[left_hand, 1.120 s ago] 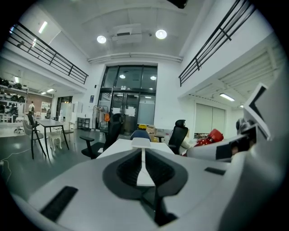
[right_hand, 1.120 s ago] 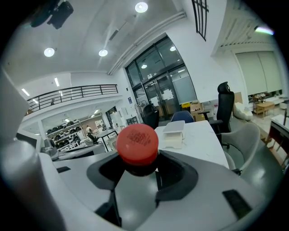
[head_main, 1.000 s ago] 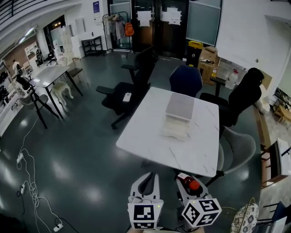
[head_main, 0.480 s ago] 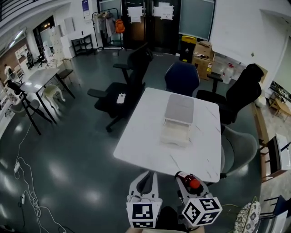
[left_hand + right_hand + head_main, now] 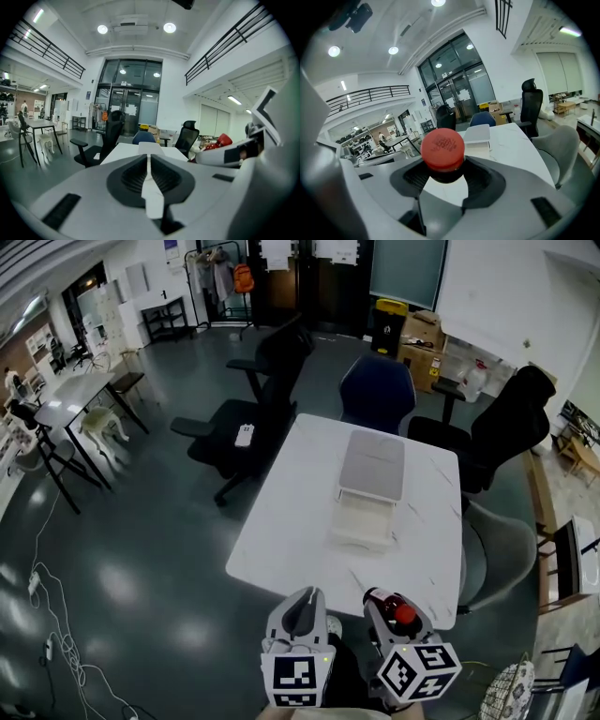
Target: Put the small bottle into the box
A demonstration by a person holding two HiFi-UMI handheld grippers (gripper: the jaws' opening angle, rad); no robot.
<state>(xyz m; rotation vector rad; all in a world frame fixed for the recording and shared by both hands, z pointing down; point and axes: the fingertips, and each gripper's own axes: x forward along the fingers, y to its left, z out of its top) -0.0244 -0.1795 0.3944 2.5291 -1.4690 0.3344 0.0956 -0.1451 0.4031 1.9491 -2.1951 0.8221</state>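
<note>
Dark glossy floor [image 5: 141,549] fills most of the head view. White marble-pattern table [image 5: 281,521] stands mid-frame, with a smaller table [image 5: 80,390] well apart at far left.

Chairs ring the white table:
- black chair [image 5: 267,381] off the far-left corner
- blue chair [image 5: 377,395] at the far edge
- black chair [image 5: 511,427] off the far-right corner
- grey chair [image 5: 497,549] along the right edge

Box [image 5: 364,519], pale and translucent, sits on the table about mid-width and a bit toward the right edge. A flat grey panel [image 5: 372,463] touches its far side. Box contents too small to tell.

Left gripper [image 5: 302,604] hangs just short of the table's near edge, around the middle of that edge. In the left gripper view, left gripper [image 5: 149,161] has its jaws pressed together with nothing between them.

Right gripper [image 5: 392,610] is beside it, toward the near-right corner, at the near edge. In the right gripper view, right gripper [image 5: 443,173] has its jaws clamped on the dark neck of the small bottle [image 5: 442,149], red cap poking out past the tips.

In the head view the small bottle [image 5: 401,617] is in those jaws at the near edge, well apart from the box and not in it. Its red cap also shows at right in the left gripper view [image 5: 224,140].
</note>
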